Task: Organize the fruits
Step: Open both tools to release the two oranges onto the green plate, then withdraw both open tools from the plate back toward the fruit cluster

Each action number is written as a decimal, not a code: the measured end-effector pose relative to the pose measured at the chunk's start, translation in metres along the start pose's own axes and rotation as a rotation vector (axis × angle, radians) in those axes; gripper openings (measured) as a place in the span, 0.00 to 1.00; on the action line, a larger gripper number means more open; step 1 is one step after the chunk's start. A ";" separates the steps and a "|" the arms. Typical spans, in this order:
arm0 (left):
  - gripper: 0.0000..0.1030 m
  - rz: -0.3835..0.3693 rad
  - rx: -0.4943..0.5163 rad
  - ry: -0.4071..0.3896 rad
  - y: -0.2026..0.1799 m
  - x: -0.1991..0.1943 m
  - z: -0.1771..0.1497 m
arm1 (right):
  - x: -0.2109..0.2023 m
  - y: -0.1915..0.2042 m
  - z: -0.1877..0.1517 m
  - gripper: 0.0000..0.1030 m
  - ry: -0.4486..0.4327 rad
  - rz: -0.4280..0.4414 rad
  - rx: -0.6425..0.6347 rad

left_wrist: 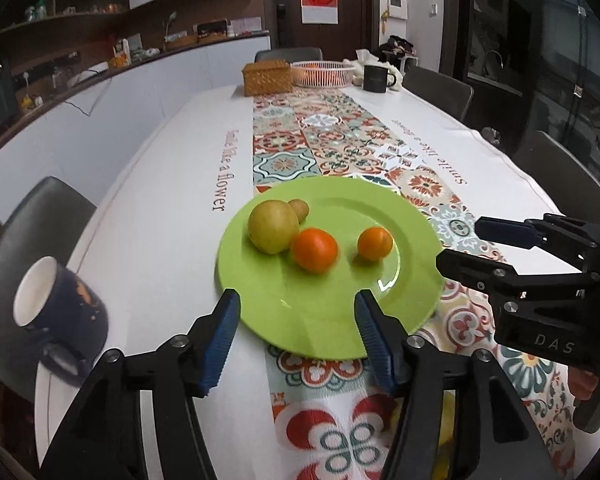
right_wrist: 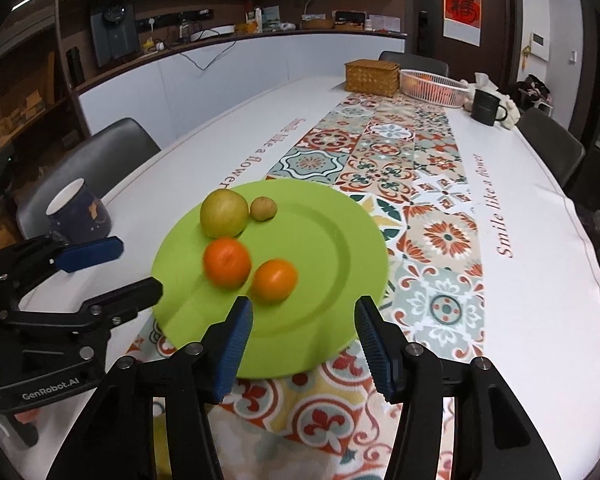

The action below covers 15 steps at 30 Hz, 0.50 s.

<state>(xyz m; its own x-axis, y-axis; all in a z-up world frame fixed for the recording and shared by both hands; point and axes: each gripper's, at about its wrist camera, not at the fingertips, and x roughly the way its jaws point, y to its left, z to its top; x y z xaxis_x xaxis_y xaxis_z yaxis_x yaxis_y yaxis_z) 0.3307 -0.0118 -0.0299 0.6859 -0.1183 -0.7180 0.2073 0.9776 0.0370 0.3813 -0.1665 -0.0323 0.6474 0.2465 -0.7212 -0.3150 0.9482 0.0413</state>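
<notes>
Over the near rim of the green plate, the left claw and right claw both hang with jaws apart and nothing between them. On the plate sit two oranges, a pear-like fruit and a small brown one: probably light, round and prone to rolling, so best pinched across the middle. The far white basket is too distant to read its contents.

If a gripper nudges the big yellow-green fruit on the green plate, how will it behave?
The yellow-green fruit looks round, so it would probably roll on the smooth plate. It sits against an orange fruit and a small brown fruit, so a push likely shifts those too. Its smooth skin may slip between the pads.
</notes>
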 end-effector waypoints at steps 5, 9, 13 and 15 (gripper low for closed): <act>0.63 0.012 -0.006 -0.035 -0.006 -0.028 -0.005 | -0.032 0.003 -0.009 0.59 -0.046 -0.022 0.010; 0.66 0.028 -0.024 -0.063 -0.008 -0.051 -0.010 | -0.056 0.006 -0.016 0.61 -0.074 -0.030 0.026; 0.70 0.048 -0.032 -0.091 -0.010 -0.073 -0.017 | -0.077 0.008 -0.022 0.63 -0.099 -0.040 0.037; 0.72 0.058 -0.035 -0.104 -0.011 -0.083 -0.020 | -0.088 0.010 -0.025 0.65 -0.113 -0.048 0.041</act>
<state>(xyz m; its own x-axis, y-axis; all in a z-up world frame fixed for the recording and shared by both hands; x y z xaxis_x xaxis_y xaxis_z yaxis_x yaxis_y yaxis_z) 0.2575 -0.0093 0.0160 0.7652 -0.0767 -0.6392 0.1416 0.9886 0.0508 0.3037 -0.1832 0.0137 0.7356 0.2195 -0.6409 -0.2549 0.9662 0.0384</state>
